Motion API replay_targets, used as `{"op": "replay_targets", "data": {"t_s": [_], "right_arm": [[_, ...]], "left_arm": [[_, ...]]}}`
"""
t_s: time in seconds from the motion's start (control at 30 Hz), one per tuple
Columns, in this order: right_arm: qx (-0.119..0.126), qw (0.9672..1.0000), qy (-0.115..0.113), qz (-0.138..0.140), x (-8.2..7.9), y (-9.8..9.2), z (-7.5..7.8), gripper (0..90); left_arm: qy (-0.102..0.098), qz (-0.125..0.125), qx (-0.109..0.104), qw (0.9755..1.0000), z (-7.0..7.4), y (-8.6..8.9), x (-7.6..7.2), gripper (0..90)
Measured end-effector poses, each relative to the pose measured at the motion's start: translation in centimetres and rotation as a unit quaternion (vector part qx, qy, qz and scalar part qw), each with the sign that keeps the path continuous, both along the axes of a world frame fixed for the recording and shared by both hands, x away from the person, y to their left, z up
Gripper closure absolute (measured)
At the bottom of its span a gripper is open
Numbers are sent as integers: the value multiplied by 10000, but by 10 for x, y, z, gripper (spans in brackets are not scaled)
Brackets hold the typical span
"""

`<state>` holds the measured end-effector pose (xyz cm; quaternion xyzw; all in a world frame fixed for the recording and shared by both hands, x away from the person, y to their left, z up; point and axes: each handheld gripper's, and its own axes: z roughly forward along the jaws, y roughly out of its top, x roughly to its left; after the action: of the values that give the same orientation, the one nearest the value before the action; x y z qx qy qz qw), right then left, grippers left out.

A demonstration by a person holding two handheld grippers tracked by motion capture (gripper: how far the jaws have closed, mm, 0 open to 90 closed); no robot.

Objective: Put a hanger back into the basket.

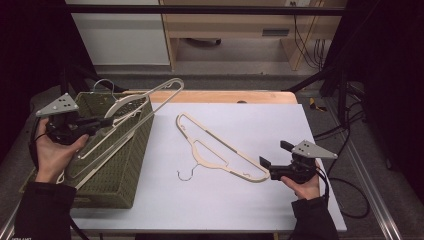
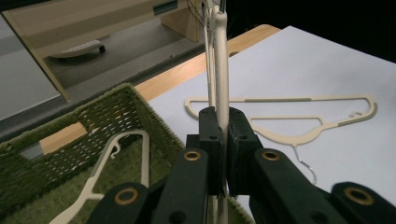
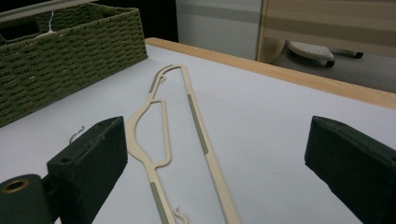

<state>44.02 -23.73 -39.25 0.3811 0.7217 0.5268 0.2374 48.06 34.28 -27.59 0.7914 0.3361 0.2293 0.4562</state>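
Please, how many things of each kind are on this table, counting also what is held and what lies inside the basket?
Cream hangers: 3 (held hanger, table hanger, lying hanger inside the basket)
Green woven basket: 1
Total: 4

Open table [image 1: 280, 125] lies right of the flat hanger [image 1: 220, 150]; at the left the woven basket [image 1: 127, 165] and raised hanger [image 1: 145, 97] block the way
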Motion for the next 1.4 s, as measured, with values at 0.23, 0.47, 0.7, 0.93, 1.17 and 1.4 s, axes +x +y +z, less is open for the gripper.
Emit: {"op": "replay_targets", "data": {"t_s": [0.23,0.47,0.7,0.93,1.17,1.4], "right_arm": [[16,10000,25,0,0,0,0,53],[12,10000,51,1,1,0,-1,53],[-31,10000,44,40,1,0,-2,53],[-32,10000,53,24,1,0,-2,53],[-39,10000,52,27,2,0,-2,53],[-23,10000,67,4,2,0,-2,54]], "left_arm": [[109,297,67,9995,-7,26,10,864],[157,500,-23,9986,-14,51,11,864],[136,707,-17,9974,-22,72,11,864],[266,754,-27,9968,-33,87,11,864],[514,689,35,9963,-43,94,8,865],[776,721,-90,9943,-64,91,8,865]]}}
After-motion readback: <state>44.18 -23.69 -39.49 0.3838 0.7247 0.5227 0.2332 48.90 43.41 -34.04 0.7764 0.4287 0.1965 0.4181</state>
